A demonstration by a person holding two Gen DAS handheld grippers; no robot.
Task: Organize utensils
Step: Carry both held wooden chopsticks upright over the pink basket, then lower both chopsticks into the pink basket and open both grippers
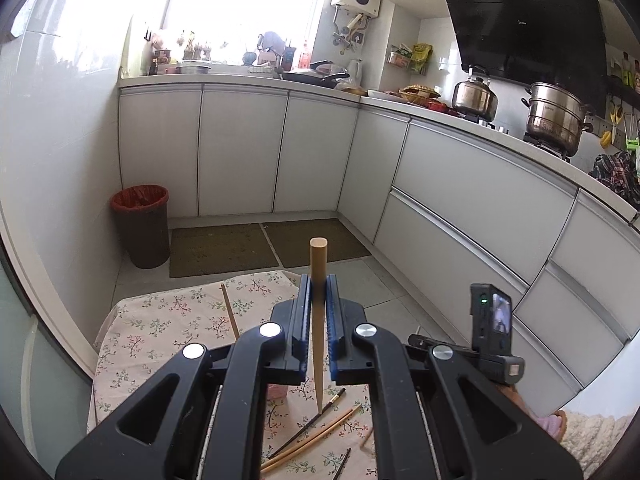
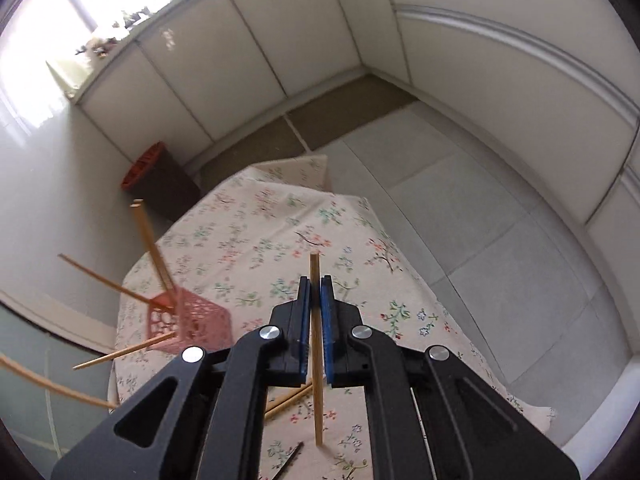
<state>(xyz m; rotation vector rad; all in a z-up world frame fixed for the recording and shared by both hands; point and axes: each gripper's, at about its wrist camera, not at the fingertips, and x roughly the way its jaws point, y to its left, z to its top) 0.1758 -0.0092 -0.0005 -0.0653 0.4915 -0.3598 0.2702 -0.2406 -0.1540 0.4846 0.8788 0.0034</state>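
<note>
My left gripper [image 1: 318, 284] is shut on a thick wooden chopstick [image 1: 319, 264], held upright with its tip above the floral table [image 1: 160, 320]. My right gripper [image 2: 315, 284] is shut on a thin wooden chopstick [image 2: 315, 268], also upright, its lower end near the cloth. A pink lattice holder [image 2: 188, 320] stands at the table's left with several chopsticks [image 2: 154, 252] sticking out of it. Loose wooden and dark chopsticks [image 1: 316, 432] lie on the cloth below the left gripper. The right gripper's camera block [image 1: 490, 320] shows in the left wrist view.
A brown bin with a red liner [image 1: 140, 226] stands on the floor beyond the table's left corner. White kitchen cabinets [image 1: 460, 200] run along the back and right, with pots [image 1: 554, 118] on the counter. Floor mats [image 1: 264, 244] lie by the cabinets.
</note>
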